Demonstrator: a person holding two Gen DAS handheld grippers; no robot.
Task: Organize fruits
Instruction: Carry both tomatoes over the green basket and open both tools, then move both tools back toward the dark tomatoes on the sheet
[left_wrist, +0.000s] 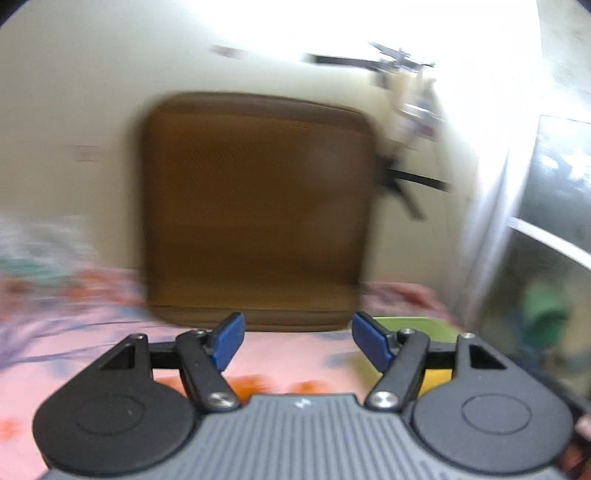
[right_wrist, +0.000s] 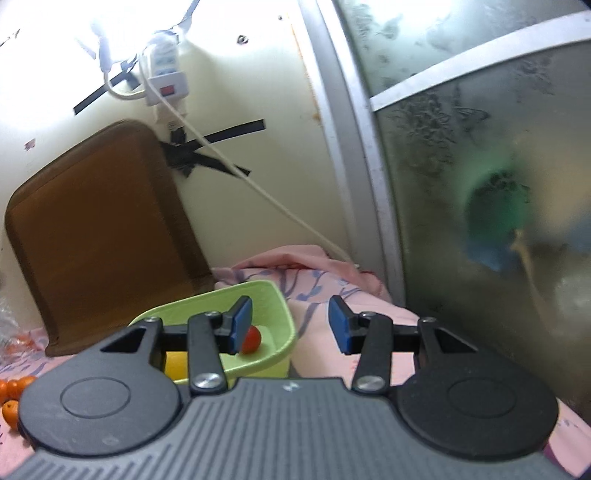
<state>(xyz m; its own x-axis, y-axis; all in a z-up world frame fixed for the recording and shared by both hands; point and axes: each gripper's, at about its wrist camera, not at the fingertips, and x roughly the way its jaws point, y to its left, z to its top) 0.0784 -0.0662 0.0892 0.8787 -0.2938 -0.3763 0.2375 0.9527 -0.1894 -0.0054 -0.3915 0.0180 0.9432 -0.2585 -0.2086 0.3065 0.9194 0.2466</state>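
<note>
Right wrist view: the right gripper (right_wrist: 290, 325), blue-padded fingers spread apart and holding nothing, hovers above a pink floral cloth (right_wrist: 325, 295). A light green plastic basin (right_wrist: 275, 295) lies near left, partly hidden behind the left finger; inside it sit a small red round fruit (right_wrist: 252, 339) and a yellow fruit (right_wrist: 176, 363). Small orange fruits (right_wrist: 14, 391) lie on the cloth at the far left edge. A brown rectangular cushion (right_wrist: 99, 236) leans against the cream wall, beside a white power strip (right_wrist: 164, 79) with a red switch and strips of black tape (right_wrist: 199, 155). A frosted glass panel (right_wrist: 480, 184) fills the right. No legible writing appears.

Left wrist view (motion-blurred): the left gripper (left_wrist: 297, 341), fingers likewise spread and empty, faces the cushion (left_wrist: 255, 206); the basin (left_wrist: 432, 328) shows behind its right finger.
</note>
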